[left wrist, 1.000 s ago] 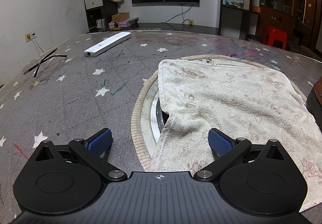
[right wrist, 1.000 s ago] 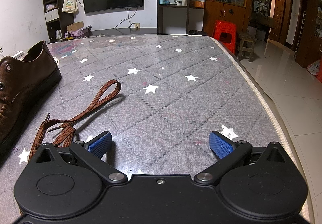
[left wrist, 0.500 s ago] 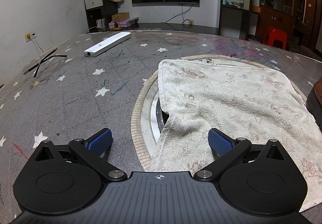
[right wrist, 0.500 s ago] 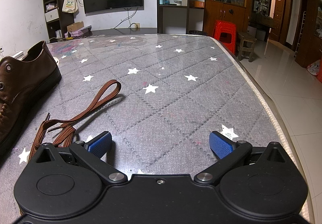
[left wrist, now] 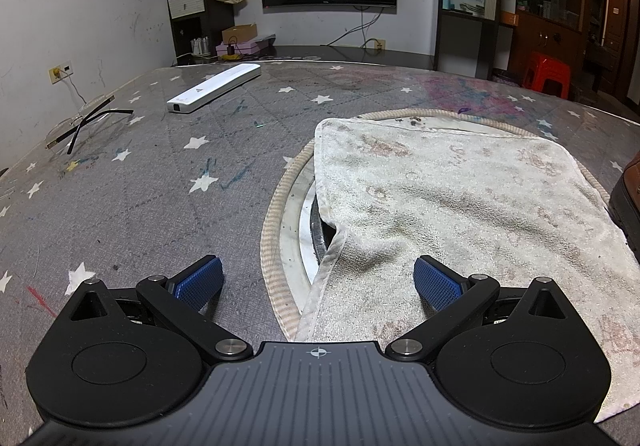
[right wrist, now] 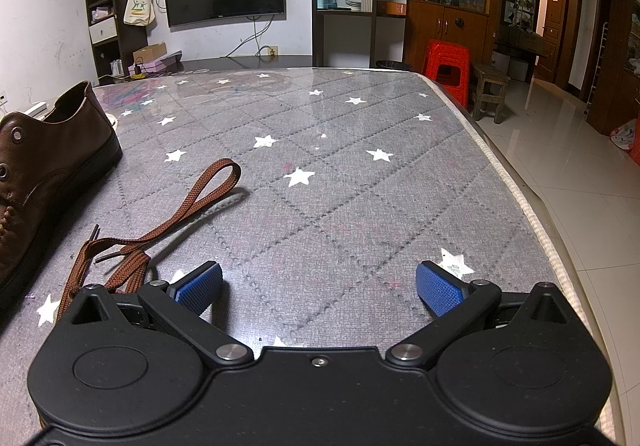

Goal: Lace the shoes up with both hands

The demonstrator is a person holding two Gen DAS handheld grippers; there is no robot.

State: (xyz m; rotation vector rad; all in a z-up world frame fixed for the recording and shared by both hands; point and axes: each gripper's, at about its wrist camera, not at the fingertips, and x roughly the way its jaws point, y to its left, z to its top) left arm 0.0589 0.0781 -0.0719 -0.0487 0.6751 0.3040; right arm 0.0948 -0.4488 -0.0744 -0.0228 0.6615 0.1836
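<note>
- Left wrist view: left gripper (left wrist: 318, 280) low over a grey star-patterned table (left wrist: 132, 189), blue fingers (left wrist: 199, 281) spread wide, nothing between them.
- Ahead and to the right, a stained white towel (left wrist: 460, 197) draped over a round rope-edged mat (left wrist: 276, 213).
- At the far right edge of the frame, only a sliver of a brown shoe (left wrist: 630, 189), resting at the towel's edge.
- Upper left: a white remote (left wrist: 214, 87) and a pair of glasses (left wrist: 86, 121), both well apart from the towel.
- Right wrist view: right gripper (right wrist: 320, 282) likewise spread wide and empty above bare table.
- Left side of the frame: the brown leather shoe, heel toward the far end, metal eyelets (right wrist: 17, 133) visible and seemingly empty.
- Lower left: a flat brown shoelace (right wrist: 176, 217) lying loose on the table beside the shoe, one loop arching up toward centre frame, thin dark tips (right wrist: 96, 246) near the left finger.
- Judged handling: lace light, limp and floppy, likely to slip or twist; best pinched just behind a stiff tip for threading.
- Shoe judged firmer and heavier; likely steadied at the upper beside the eyelets with the other fingers.
</note>
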